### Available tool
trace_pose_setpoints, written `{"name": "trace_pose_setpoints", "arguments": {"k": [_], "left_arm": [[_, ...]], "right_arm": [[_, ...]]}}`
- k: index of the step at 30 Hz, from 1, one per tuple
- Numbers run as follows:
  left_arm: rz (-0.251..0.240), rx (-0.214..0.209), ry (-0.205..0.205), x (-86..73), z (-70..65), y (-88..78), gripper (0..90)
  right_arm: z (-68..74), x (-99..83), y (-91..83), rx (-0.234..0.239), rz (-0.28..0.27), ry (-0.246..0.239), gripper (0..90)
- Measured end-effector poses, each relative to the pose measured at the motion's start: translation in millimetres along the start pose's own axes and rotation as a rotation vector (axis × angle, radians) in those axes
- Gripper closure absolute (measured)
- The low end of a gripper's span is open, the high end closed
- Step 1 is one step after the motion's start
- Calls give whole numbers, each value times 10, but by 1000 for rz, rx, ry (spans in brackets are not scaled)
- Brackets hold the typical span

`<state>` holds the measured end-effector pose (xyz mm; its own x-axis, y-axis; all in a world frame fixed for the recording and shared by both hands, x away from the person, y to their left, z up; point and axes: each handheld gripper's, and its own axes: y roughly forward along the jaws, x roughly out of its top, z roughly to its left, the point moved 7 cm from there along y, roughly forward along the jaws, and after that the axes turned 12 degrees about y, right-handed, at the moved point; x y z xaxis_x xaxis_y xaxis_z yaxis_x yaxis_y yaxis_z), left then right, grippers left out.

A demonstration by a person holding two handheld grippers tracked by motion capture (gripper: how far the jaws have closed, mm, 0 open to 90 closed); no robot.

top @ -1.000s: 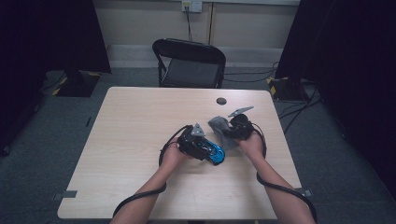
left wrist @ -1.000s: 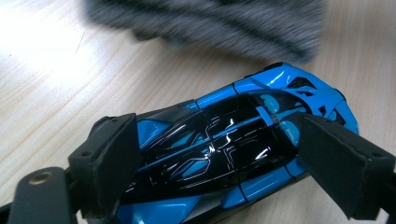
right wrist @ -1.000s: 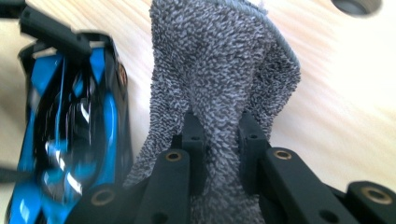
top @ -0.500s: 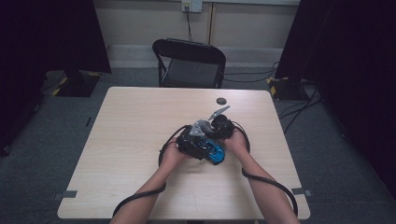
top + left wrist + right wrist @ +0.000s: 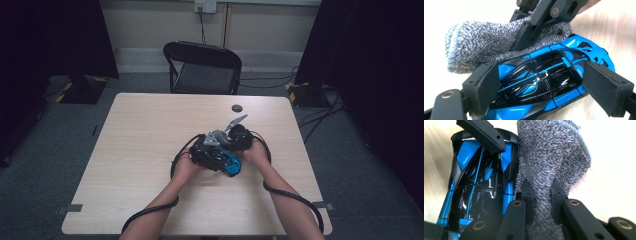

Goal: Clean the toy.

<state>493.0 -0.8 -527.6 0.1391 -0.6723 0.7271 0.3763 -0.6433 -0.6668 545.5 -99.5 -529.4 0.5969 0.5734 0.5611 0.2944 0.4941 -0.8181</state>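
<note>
A glossy blue and black toy car sits between the pads of my left gripper, which is shut on its two ends. My right gripper is shut on a bunched grey looped cloth, and the cloth presses against the car's side. In the left gripper view the right gripper's black links come down onto the cloth just behind the car. From above, both hands meet at the table's middle front, with the car below the left gripper and the right gripper.
The light wooden table has a small dark round disc near its far edge. A black folding chair stands behind the table. Cables trail from both grippers along the forearms.
My right gripper has moved left with the cloth, from apart on the right to right up against the car in my left gripper. The left hand has stayed put.
</note>
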Motion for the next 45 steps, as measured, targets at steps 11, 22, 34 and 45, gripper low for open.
{"name": "trace_pose_setpoints", "arguments": {"k": [11, 22, 34, 45], "left_arm": [[-15, -11, -29, 20, -7, 4, 156], [2, -13, -34, 32, -13, 6, 157], [18, -22, -20, 56, -43, 17, 160], [18, -22, -23, 66, -54, 22, 163]], "right_arm": [[-24, -100, -80, 13, 8, -1, 783], [-59, -269, -204, 16, 0, 13, 782], [-85, -495, -362, 10, -22, 19, 781], [-100, -664, -479, 8, -25, 16, 781]]}}
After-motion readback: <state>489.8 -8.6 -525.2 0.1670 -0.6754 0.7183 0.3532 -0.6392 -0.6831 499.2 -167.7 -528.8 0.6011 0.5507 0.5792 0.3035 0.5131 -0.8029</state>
